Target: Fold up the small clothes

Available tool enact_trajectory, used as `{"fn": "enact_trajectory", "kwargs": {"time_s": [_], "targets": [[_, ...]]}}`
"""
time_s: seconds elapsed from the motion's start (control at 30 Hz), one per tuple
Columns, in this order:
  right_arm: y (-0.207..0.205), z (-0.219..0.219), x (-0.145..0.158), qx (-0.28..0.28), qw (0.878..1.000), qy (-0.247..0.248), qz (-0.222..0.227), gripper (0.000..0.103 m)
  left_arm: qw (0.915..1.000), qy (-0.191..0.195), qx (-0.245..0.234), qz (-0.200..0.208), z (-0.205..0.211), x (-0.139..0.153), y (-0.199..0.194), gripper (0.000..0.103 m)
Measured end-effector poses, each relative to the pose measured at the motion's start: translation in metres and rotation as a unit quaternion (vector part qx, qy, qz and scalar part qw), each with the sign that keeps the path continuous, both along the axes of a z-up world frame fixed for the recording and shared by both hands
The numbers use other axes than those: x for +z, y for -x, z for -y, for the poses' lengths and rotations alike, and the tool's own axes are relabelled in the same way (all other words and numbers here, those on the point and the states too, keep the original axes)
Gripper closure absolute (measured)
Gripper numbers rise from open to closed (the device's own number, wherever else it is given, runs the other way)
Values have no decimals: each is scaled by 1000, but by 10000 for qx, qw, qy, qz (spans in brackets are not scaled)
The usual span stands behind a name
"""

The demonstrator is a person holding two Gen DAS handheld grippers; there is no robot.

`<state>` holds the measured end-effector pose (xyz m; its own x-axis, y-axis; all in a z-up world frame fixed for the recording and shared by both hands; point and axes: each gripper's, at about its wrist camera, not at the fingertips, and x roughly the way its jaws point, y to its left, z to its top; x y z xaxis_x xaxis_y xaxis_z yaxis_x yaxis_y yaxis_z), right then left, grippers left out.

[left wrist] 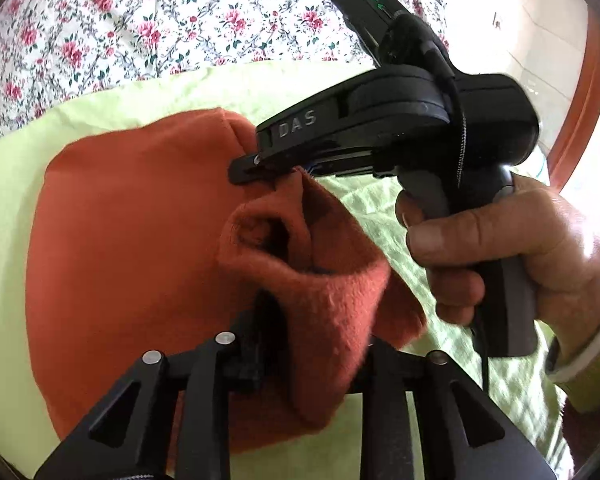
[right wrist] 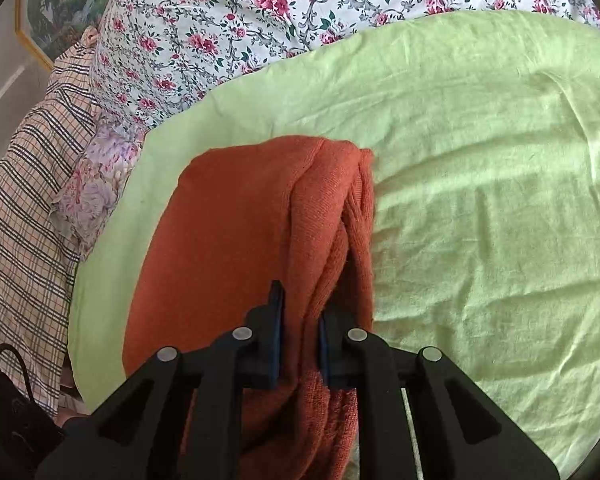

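At the centre of the left wrist view, an orange knit garment (left wrist: pixel 132 220) lies on a light green sheet (left wrist: pixel 100 100), its right edge lifted into a bunched fold. The left claw (left wrist: pixel 300 344), at the bottom of the frame, is closed on that raised fold. The right claw (left wrist: pixel 256 164) reaches in from the upper right, its tips pinching the same edge higher up; the right hand (left wrist: pixel 500 248) grips its handle. Low in the right wrist view, the right claw (right wrist: pixel 300 344) has its fingers (right wrist: pixel 274 320) nearly together, with orange cloth clamped between them. A floral bedspread (right wrist: pixel 260 8) fills the top, a plaid cloth (right wrist: pixel 24 200) the left.
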<state>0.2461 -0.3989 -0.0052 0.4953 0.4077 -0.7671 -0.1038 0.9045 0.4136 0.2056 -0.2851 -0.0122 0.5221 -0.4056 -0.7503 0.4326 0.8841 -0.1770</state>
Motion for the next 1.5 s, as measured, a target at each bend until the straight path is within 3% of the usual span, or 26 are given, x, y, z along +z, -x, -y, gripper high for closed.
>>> {"fn": "enact_trajectory", "kwargs": {"time_s": [0.07,0.17,0.23,0.3,0.33,0.4,0.47,0.53,0.7,0.73,0.83,0.87,0.9,0.93,0.97,1.0,1.03,1.13,1.27,1.5], "targets": [[2,1,1,-44,10000,65,32,83,9997,175,-90,-134,-10,5,8,69],[11,8,7,-196,9997,124,94,79,9994,324,-70,-126,-38,16,22,50],[20,13,15,-385,9987,297,129,76,9991,403,100,-52,-66,23,31,31],[29,20,21,-563,9974,438,112,61,9983,454,357,-29,-91,25,31,21],[34,23,24,-625,9973,348,137,56,9973,553,489,-60,-107,25,27,21],[41,28,29,-609,9979,-4,198,28,9942,658,824,-198,-133,20,15,20],[43,25,28,-493,9982,-281,198,22,9883,826,1172,-521,-158,7,-7,20],[41,16,21,-330,9991,-236,72,22,9801,1169,1299,-941,-174,-8,-30,20],[30,2,-3,-188,9994,-158,-247,22,9663,1620,1227,-1580,-181,-41,-69,19],[29,2,-6,-192,9993,-196,-273,22,9648,1685,1209,-1620,-180,-45,-74,17],[26,2,-13,-209,9988,-306,-330,27,9706,1631,1067,-1413,-169,-43,-80,19],[26,2,-15,-202,9985,-358,-354,36,9721,1604,1016,-1377,-164,-43,-78,25],[24,2,-17,-188,9981,-421,-402,50,9741,1534,977,-1345,-159,-43,-77,41],[23,1,-22,-177,9973,-526,-475,56,9758,1456,967,-1317,-156,-44,-76,55],[22,2,-26,-163,9959,-708,-545,68,9765,1454,941,-1281,-156,-44,-78,62],[23,1,-27,-163,9951,-799,-560,73,9770,1501,901,-1221,-158,-41,-76,73],[24,-2,-26,-174,9953,-788,-536,75,9772,1540,874,-1169,-161,-35,-71,75],[35,-17,-12,-166,9967,-710,-362,78,9779,1621,845,-1010,-176,-15,-51,77],[58,-52,3,139,9948,-1003,-145,79,9793,1658,870,-765,-218,14,-7,77],[98,-133,-9,714,9842,-1613,-124,79,9805,1454,1117,-714,-297,23,69,77]]}}
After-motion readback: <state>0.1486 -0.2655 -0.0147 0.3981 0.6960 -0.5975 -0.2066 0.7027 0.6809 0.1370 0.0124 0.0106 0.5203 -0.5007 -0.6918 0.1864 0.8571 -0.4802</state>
